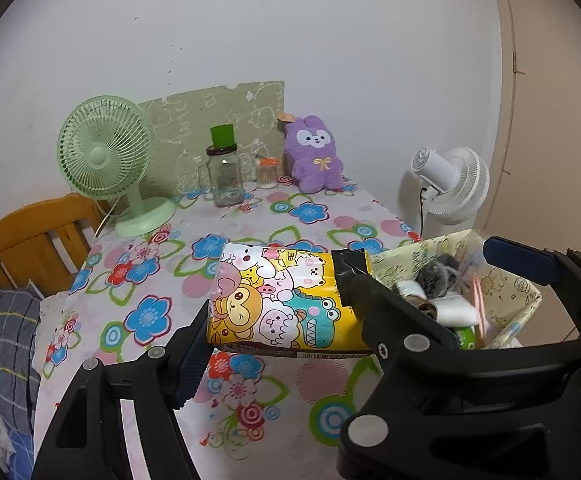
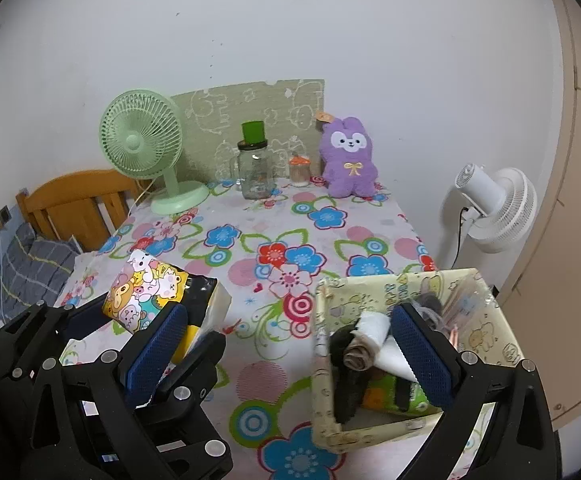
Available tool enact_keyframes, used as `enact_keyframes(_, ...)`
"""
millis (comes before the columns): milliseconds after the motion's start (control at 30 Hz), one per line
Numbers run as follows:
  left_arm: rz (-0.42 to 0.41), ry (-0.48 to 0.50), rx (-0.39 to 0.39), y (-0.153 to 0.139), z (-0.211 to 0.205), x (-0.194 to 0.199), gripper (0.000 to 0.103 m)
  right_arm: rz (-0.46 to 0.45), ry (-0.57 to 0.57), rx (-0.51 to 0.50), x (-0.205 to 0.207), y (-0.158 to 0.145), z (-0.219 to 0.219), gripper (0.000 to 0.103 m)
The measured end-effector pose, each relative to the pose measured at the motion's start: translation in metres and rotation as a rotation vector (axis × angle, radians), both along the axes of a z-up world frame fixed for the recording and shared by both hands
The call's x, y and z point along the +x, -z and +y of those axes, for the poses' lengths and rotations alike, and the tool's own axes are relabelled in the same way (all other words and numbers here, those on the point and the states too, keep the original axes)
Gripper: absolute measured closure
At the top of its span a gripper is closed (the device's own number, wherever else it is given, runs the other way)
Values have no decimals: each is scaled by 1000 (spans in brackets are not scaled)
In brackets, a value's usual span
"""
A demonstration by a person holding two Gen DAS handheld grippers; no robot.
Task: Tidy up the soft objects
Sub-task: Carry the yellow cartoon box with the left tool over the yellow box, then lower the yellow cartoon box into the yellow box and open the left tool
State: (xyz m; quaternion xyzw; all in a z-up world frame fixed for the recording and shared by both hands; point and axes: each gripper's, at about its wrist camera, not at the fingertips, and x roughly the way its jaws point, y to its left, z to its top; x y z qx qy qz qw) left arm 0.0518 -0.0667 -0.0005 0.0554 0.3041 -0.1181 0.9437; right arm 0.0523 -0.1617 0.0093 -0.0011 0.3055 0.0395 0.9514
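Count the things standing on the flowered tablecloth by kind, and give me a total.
Fans: 1, green fan
Glass jars: 2, big jar, small jar
Plush toys: 1, purple bunny
Boxes: 1, storage box
Total: 5; the tissue pack is held in the left gripper.

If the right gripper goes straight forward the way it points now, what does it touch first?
Probably the flowered tablecloth. The right gripper is open and empty, with the storage box on one side and the held tissue pack on the other. The purple plush rabbit sits farther off; depth is unclear.
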Motion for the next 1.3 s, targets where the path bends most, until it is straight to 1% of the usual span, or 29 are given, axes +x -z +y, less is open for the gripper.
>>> enact_keyframes(267, -23, 37, 2, -7, -29, 2, 27, -26, 20, 7, 0, -10, -29, 0)
enact_keyframes(533, -9, 62, 3, -4, -56, 10, 27, -25, 42, 8, 6, -7, -57, 0)
enact_keyframes(767, 19, 99, 12, 7, -84, 22, 27, -10, 79, 8, 14, 2, -82, 0)
enact_keyframes(1133, 71, 140, 22, 25, -115, 39, 26, 34, 126, 21, 28, 22, -115, 0)
enact_keyframes(1300, 90, 164, 36, 33, -129, 45, 26, 56, 165, 27, 31, 31, -129, 0)
